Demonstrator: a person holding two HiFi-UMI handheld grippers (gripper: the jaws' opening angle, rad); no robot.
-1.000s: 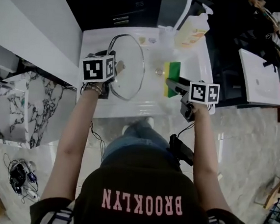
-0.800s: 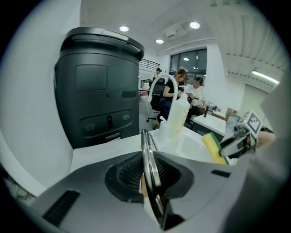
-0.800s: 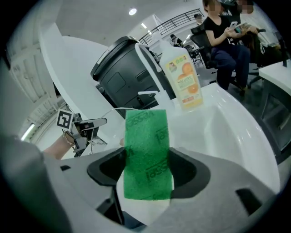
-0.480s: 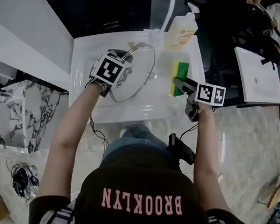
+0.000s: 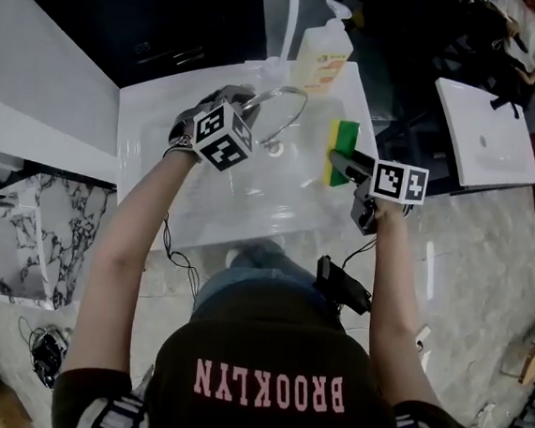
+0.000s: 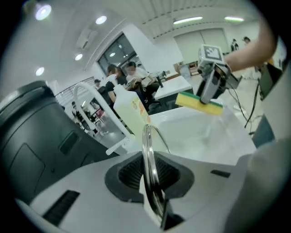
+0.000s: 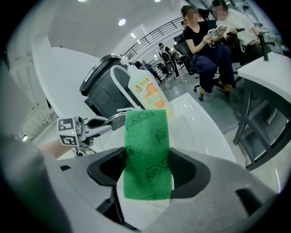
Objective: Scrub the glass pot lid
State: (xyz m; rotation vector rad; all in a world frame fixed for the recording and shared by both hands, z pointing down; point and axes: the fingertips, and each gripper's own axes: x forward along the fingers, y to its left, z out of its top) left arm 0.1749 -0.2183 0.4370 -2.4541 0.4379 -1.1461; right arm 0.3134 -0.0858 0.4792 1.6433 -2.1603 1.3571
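Left hand-held gripper (image 6: 153,186) closed, jaws clamped on the metal rim of the glass pot lid (image 5: 279,115). Lid raised on edge and tilted above the basin of the white sink (image 5: 152,141), rim a thin bright arc in the head view. To its right, near the glass but not touching it, a yellow-and-green sponge (image 5: 342,150) pinched in the closed jaws of the right hand-held gripper (image 7: 148,179), with the green scouring face toward that gripper's own camera. Across the green face, a dark printed brand word, set twice and sideways, too soft to spell out with confidence. On each gripper's cube, square black-and-white markers. At the back rim of the sink, just beside a curved white tap (image 5: 285,8), a pale yellow pump bottle (image 5: 321,54) with an orange-and-green label; a round orange fruit picture plain in the right gripper view, wording too small to read. Across the person's dark shirt (image 5: 274,341), "BROOKLYN" in pink capitals, upside down in the head view. On the floor at the left, a white marble slab (image 5: 21,232) with black veins. Seated people far behind in both gripper views.
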